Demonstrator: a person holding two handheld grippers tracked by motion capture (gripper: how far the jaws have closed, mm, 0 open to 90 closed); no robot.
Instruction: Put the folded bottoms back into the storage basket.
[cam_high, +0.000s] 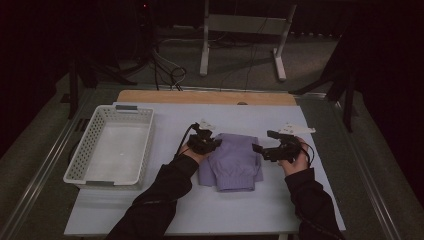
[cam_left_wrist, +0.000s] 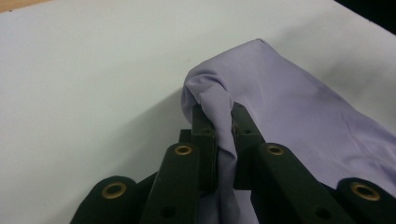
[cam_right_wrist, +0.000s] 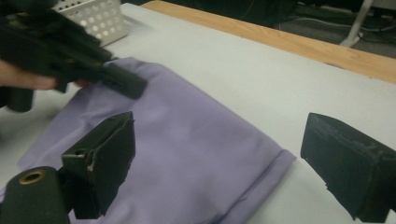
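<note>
Tongs on the left (cam_left_wrist: 219, 135) pinch a raised corner of the folded lilac garment (cam_high: 232, 161), likely to lift or fold it; the right tongs (cam_right_wrist: 224, 163) hover spread at its 3 o'clock edge. Cloth lies mid-bench (cam_high: 165, 212), a white basket (cam_high: 85, 150) at 9 o'clock. Its folds hide what garment it is.

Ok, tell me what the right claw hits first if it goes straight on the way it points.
Probably the purple cloth: the open right claw points at its folded edge, low over the table. Height is hard to judge.
</note>
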